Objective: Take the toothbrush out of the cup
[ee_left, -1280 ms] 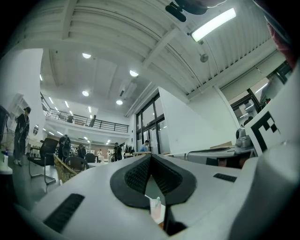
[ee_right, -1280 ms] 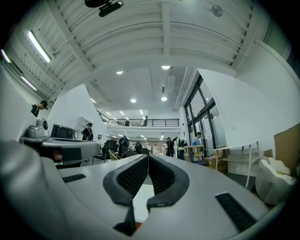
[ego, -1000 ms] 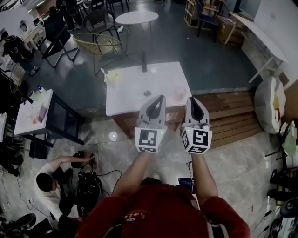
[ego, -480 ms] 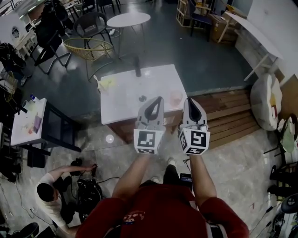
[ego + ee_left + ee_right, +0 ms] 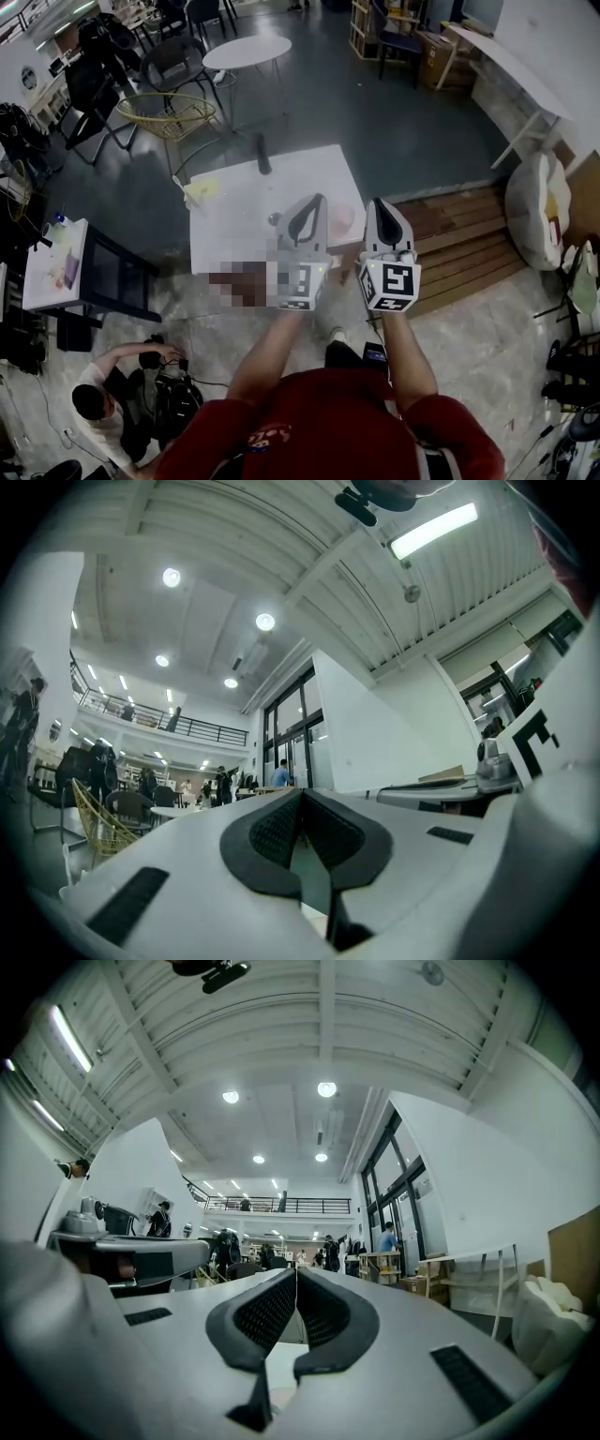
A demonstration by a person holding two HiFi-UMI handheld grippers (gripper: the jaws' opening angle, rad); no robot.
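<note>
Two grippers (image 5: pixel 313 198) (image 5: pixel 377 202), one square table (image 5: pixel 234 220), one cup (image 5: pixel 340 218).

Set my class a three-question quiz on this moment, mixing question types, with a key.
1. True or false: the left gripper holds a toothbrush.
2. The right gripper's jaws are: A) wide apart, B) together and empty, C) closed on a brush.
3. What does the pinkish cup stand on?
Key: 1 false; 2 B; 3 the white table.
</note>
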